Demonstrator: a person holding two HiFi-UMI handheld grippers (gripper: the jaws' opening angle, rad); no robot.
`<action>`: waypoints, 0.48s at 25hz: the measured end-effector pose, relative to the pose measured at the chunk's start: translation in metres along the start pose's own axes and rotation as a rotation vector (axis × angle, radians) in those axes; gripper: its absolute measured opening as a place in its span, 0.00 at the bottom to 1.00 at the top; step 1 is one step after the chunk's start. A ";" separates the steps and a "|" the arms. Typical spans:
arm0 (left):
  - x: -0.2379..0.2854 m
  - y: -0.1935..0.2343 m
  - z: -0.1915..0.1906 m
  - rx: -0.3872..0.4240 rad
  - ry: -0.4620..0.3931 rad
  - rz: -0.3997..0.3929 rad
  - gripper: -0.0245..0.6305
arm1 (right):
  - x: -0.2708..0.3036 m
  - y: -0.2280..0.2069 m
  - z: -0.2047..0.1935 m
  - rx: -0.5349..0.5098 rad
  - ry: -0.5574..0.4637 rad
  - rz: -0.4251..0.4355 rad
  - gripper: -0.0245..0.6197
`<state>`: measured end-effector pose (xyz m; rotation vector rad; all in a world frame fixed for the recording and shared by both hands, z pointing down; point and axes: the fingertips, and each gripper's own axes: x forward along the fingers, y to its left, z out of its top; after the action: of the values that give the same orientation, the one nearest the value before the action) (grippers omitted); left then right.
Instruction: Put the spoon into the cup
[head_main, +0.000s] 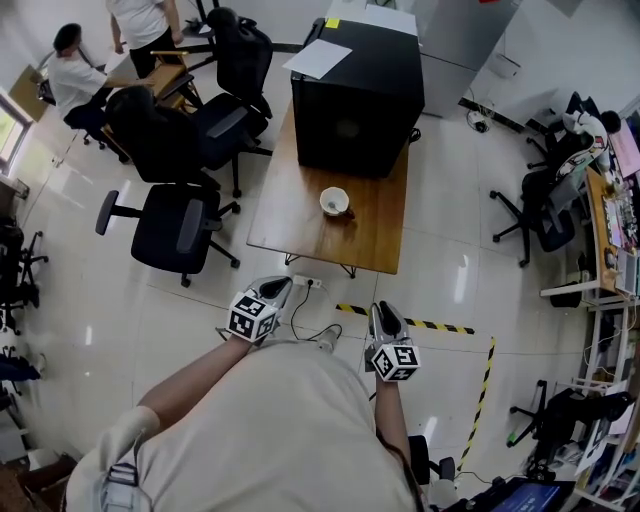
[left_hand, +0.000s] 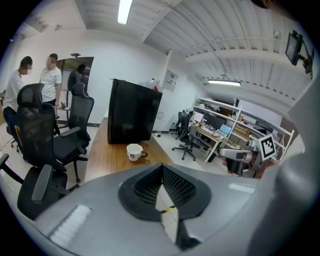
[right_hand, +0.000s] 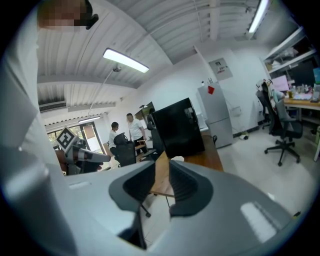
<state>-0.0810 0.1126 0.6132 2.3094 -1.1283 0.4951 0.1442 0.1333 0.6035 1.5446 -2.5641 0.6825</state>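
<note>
A white cup (head_main: 335, 202) stands on the wooden table (head_main: 290, 225) in front of a black box (head_main: 355, 95). It also shows as the cup (left_hand: 134, 152) in the left gripper view and the cup (right_hand: 176, 159) just past the jaws in the right gripper view. I see no spoon in any view. My left gripper (head_main: 278, 287) and right gripper (head_main: 385, 312) are held close to the person's body, short of the table's near edge, over the floor. The left gripper (left_hand: 162, 167) has its tips together with nothing in them. The right gripper (right_hand: 162, 162) shows only a thin slit and holds nothing.
Black office chairs (head_main: 175, 225) stand left of the table, with two people (head_main: 75, 75) behind them. A power strip and cable (head_main: 305, 283) lie on the floor under the table's edge. Yellow-black tape (head_main: 440, 326) marks the floor. Desks and chairs (head_main: 560, 200) line the right side.
</note>
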 end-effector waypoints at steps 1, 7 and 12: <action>0.002 -0.002 0.001 0.003 0.001 -0.001 0.00 | 0.001 -0.002 0.000 -0.002 -0.001 0.001 0.16; 0.011 -0.017 0.002 0.007 0.011 -0.022 0.00 | -0.008 -0.014 0.004 -0.012 -0.003 -0.016 0.15; 0.004 -0.004 0.021 -0.004 -0.003 -0.002 0.00 | 0.019 -0.010 0.021 0.002 -0.005 0.007 0.13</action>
<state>-0.0734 0.0994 0.5976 2.3079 -1.1278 0.4884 0.1470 0.1052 0.5932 1.5409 -2.5744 0.6826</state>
